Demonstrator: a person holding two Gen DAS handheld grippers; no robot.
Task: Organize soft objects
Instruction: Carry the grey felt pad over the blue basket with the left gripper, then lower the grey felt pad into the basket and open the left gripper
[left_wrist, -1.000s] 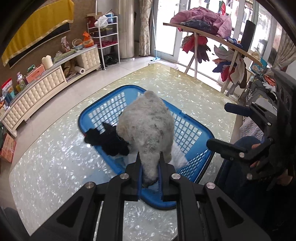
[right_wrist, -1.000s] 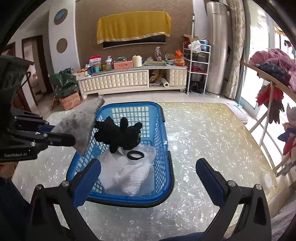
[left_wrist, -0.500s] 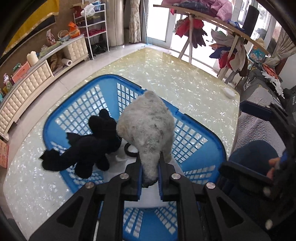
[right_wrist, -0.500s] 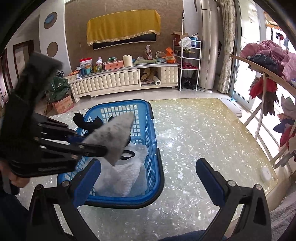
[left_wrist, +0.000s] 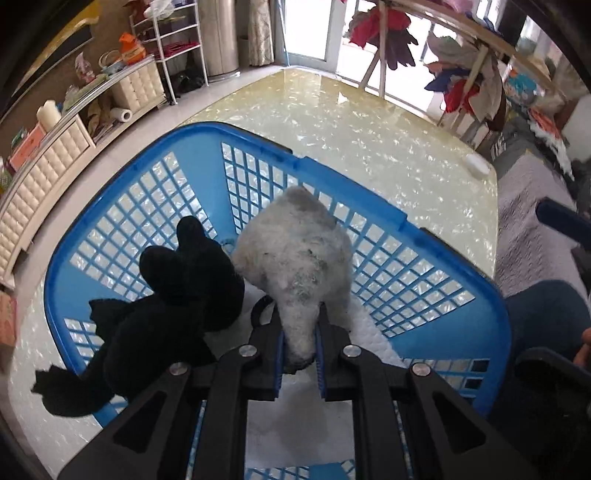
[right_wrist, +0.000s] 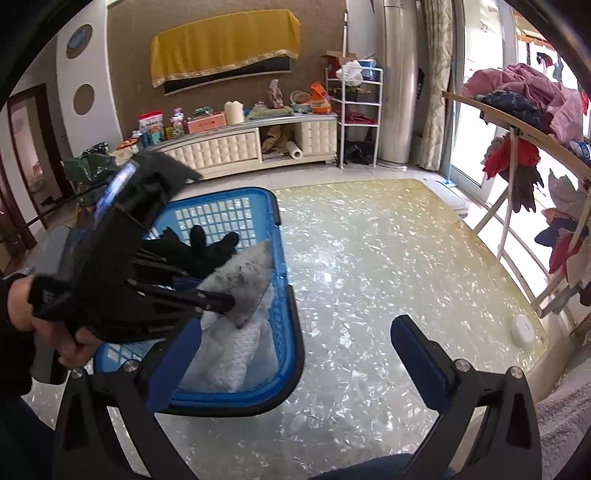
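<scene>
Living-room setting: a pearl-patterned glass table (right_wrist: 369, 280) carries a blue lattice laundry basket (left_wrist: 369, 225), with a cream sideboard (right_wrist: 236, 147) and a laden clothes rack (right_wrist: 517, 110) behind. Grey fleecy soft item (left_wrist: 295, 266): clamped at its narrow near end by the left gripper (left_wrist: 300, 354), whose jaws are pressed together on the fabric. Its long axis runs straight ahead of the fingers and slopes downward, so the broad free end hangs inside the basket, above a white quilted cloth (right_wrist: 236, 354) on the basket floor; whether the free end touches that cloth cannot be told. In the right wrist view the same item (right_wrist: 243, 284) appears as a grey wedge projecting from the left gripper (right_wrist: 221, 301) over the basket's right-hand wall. Black plush toy (left_wrist: 177, 295): lies just beside the grey item, to its left, draped over the near-left rim, tail outside. A black ring (left_wrist: 258, 314) shows partly between them. Right gripper (right_wrist: 303, 358): fingers well apart, empty, over the basket's near corner and bare table. Judged step: depositing the grey item; release directly below the left gripper would likely drop it onto the white cloth, clear of the plush toy.
</scene>
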